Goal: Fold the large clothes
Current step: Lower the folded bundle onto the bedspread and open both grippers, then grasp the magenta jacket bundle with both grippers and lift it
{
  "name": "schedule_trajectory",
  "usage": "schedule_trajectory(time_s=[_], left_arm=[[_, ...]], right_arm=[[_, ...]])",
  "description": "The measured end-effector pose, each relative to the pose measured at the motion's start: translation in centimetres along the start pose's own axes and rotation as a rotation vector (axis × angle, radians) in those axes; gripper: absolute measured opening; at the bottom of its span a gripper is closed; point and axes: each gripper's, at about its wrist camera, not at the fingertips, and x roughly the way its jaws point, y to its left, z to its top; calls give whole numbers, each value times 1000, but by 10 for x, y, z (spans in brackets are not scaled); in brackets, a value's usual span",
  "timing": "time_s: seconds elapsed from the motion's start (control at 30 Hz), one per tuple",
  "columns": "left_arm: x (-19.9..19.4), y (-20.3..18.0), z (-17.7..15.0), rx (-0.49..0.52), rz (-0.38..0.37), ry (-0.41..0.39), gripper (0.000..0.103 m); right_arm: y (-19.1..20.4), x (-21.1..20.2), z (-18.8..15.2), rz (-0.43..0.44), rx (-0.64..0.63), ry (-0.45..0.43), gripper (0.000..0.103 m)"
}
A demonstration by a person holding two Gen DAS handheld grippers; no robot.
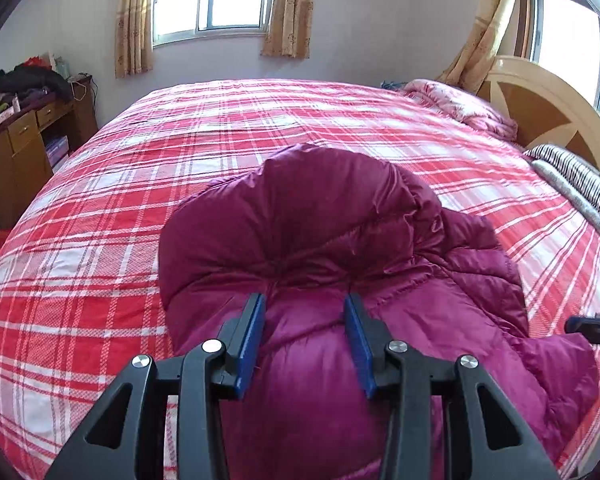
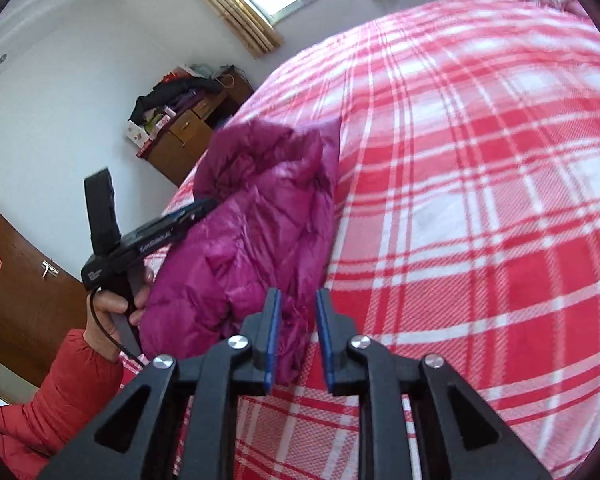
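Note:
A magenta puffer jacket (image 1: 340, 248) lies bunched on the red plaid bed (image 1: 100, 240), hood end pointing away. My left gripper (image 1: 305, 300) is open just over the jacket's near part, blue pads apart, holding nothing. In the right wrist view the jacket (image 2: 256, 232) is a heap at the bed's left edge. My right gripper (image 2: 298, 296) is open above the jacket's near edge and the bedspread (image 2: 480, 200), empty. The left gripper (image 2: 196, 210) shows there at the jacket's left side, held by a hand. The right gripper's tip (image 1: 580, 326) shows at the left view's right edge.
A wooden headboard (image 1: 540, 104) and a striped pillow (image 1: 580, 184) are at the bed's right. A pink folded quilt (image 1: 460, 104) lies at the far right corner. A cluttered wooden desk (image 1: 24, 136) stands left of the bed. Windows with curtains (image 1: 212, 0) are behind.

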Motion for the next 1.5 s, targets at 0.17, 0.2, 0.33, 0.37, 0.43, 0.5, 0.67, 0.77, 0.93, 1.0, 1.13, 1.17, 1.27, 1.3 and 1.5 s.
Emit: schedule_trajectory(time_s=[0.17, 0.2, 0.33, 0.37, 0.43, 0.5, 0.67, 0.77, 0.93, 1.0, 1.13, 1.17, 1.27, 1.3, 1.5], left_arm=[[-23, 25, 10, -58, 59, -71, 45], [-21, 28, 16, -69, 72, -70, 45], [-2, 29, 39, -57, 114, -71, 45], [5, 28, 44, -59, 130, -68, 45], [18, 27, 49, -62, 149, -57, 45], [30, 26, 49, -59, 174, -41, 45], [61, 16, 45, -33, 193, -8, 50], [76, 14, 43, -13, 180, 18, 53], [94, 11, 40, 21, 176, 66, 53], [83, 13, 40, 17, 162, 63, 53], [33, 30, 32, -37, 133, -2, 53], [17, 38, 27, -68, 116, -16, 56], [-19, 57, 10, -168, 73, -67, 73], [-25, 60, 6, -201, 54, -79, 75], [-14, 50, -21, -307, -46, -18, 77]], right_arm=[[32, 15, 51, -11, -170, -37, 29], [38, 28, 63, -18, -200, -31, 34], [59, 88, 97, -39, -310, 29, 36], [62, 104, 104, -95, -344, 28, 36], [59, 129, 105, -121, -356, 54, 36], [45, 152, 103, -125, -311, 101, 34], [24, 177, 85, -159, -300, 89, 34], [15, 185, 80, -150, -255, 79, 34], [6, 189, 86, -125, -204, 95, 34], [9, 181, 90, -130, -208, 106, 34], [1, 124, 90, -79, -99, 22, 47], [0, 110, 87, -76, -86, 7, 60], [0, 84, 73, -29, -69, -9, 84], [0, 83, 69, -13, -65, 3, 88], [-12, 114, 39, -13, 2, 95, 88]])
